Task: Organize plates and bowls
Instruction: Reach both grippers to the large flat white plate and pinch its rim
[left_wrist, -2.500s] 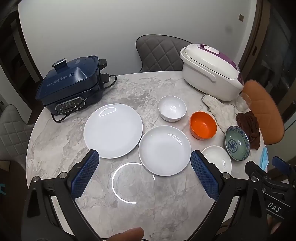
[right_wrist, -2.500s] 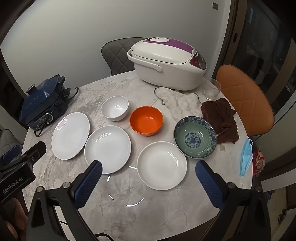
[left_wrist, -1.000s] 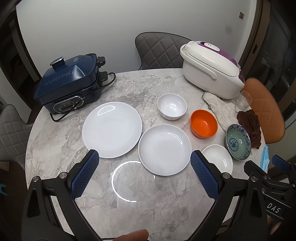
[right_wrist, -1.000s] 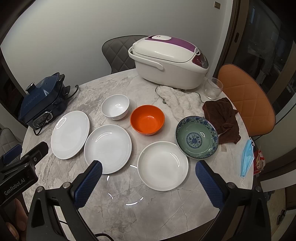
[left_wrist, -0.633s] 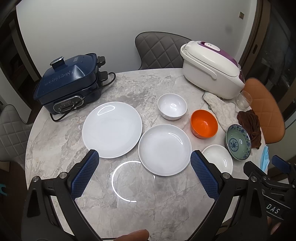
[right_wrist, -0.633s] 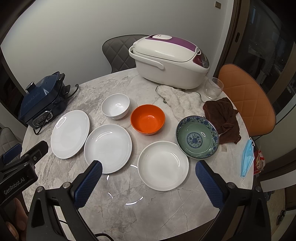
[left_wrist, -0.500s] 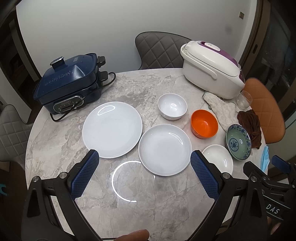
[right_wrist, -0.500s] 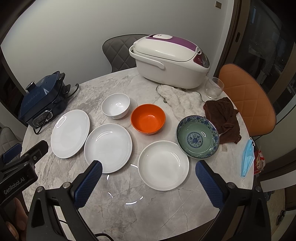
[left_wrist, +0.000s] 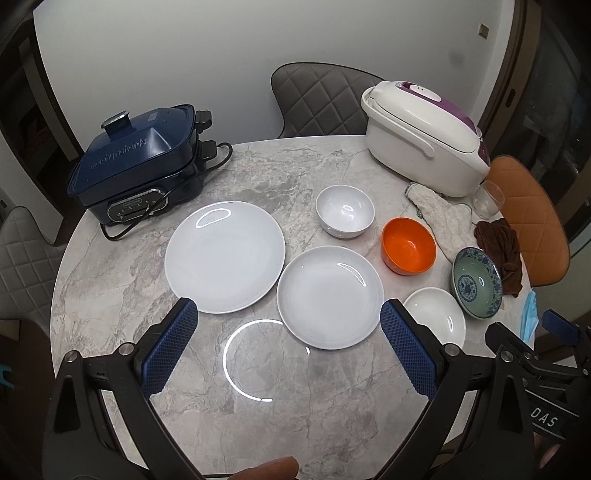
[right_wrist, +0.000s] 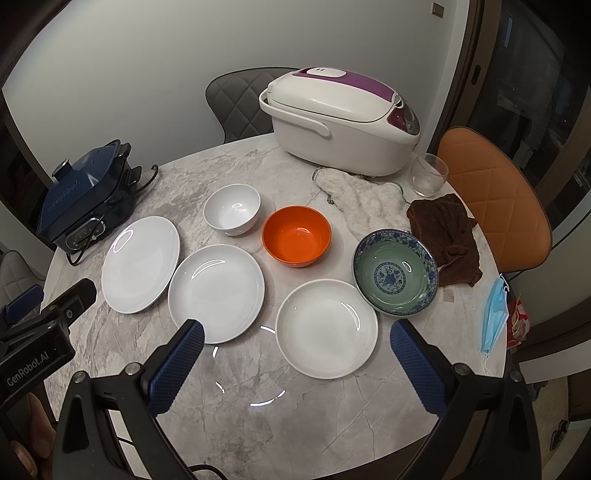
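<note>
Through my left wrist camera, my left gripper hangs spread wide and empty above the marble desk. The large flat plate lies just ahead to the left, the deep white plate beside it, the white bowl and orange bowl beyond. These glazed pieces look hard, slick and breakable; I judge the flat plate can only be pinched at its thin rim, and it will tip if held loosely.

Through my right wrist camera, my right gripper is likewise spread, pinching nothing. The small white plate sits just ahead, touching or nearly touching the patterned bowl. That bowl looks like heavier ceramic; I would take its wall, one finger inside.
</note>
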